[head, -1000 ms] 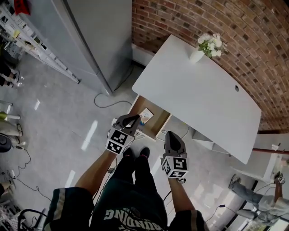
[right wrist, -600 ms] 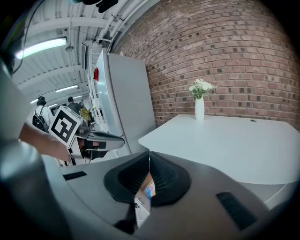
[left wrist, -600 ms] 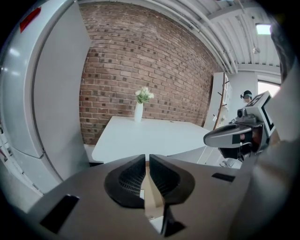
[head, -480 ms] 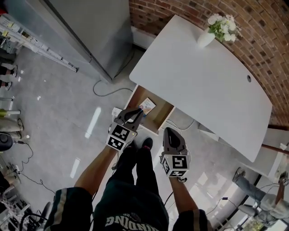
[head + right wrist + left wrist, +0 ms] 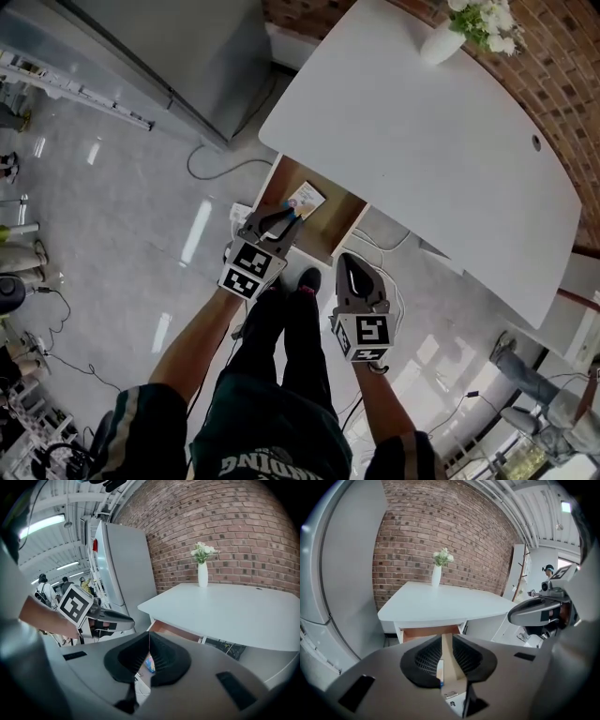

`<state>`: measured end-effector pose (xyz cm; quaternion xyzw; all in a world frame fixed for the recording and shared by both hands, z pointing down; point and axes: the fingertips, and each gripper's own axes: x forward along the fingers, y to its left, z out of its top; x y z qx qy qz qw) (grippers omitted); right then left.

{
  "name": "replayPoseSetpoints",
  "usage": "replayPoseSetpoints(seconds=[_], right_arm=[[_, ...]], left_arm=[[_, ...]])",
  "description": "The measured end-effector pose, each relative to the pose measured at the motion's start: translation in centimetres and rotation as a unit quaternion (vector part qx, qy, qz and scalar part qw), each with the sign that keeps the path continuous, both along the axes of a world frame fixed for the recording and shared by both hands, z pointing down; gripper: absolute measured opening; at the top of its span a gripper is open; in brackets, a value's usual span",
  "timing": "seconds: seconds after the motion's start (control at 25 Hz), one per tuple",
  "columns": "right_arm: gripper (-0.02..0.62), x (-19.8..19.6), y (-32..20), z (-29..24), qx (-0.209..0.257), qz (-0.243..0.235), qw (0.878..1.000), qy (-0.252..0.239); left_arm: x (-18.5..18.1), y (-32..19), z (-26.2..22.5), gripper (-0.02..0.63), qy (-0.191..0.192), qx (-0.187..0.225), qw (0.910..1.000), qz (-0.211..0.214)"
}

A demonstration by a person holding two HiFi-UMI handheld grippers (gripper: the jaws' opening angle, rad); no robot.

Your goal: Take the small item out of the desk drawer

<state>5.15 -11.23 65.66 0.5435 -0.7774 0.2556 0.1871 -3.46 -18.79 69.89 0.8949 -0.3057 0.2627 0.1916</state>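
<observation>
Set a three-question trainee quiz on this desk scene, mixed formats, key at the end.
1. True or false: the drawer under the desk is shut.
2. What stands on the desk? A) a lamp B) a vase of flowers C) a laptop
3. Which is nearer the small item in the drawer: the left claw or the right claw?

Key: 1 false, the drawer is pulled open; 2 B; 3 left claw.

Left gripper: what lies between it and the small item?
Nothing: in the left gripper view, the left gripper, jaws just opening, frames only drawer wood and the small item.
</observation>
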Motion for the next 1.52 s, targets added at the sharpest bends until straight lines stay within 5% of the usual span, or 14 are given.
replayPoseSetpoints(seconds=[0.24, 0.72, 1.52], right_arm=[[0.025, 0.2, 0.0, 2.5, -0.017, 0.015, 1.0, -0.008], [0.025, 0.5, -0.3, 6.0, -0.038, 0.032, 0.999, -0.02], [0.025, 2.1, -1.2, 13.7, -0.073, 0.042, 0.996, -0.011]], left_arm=[[0.5, -0.4, 3.0, 0.11, -0.026, -0.012, 0.9994, 0.018], [2.3, -1.8, 10.2, 0.343, -0.124, -0.038, 0.9908, 0.04], [4.4, -3.2, 23.1, 0.429, -0.219, -0.116, 0.9671, 0.06]])
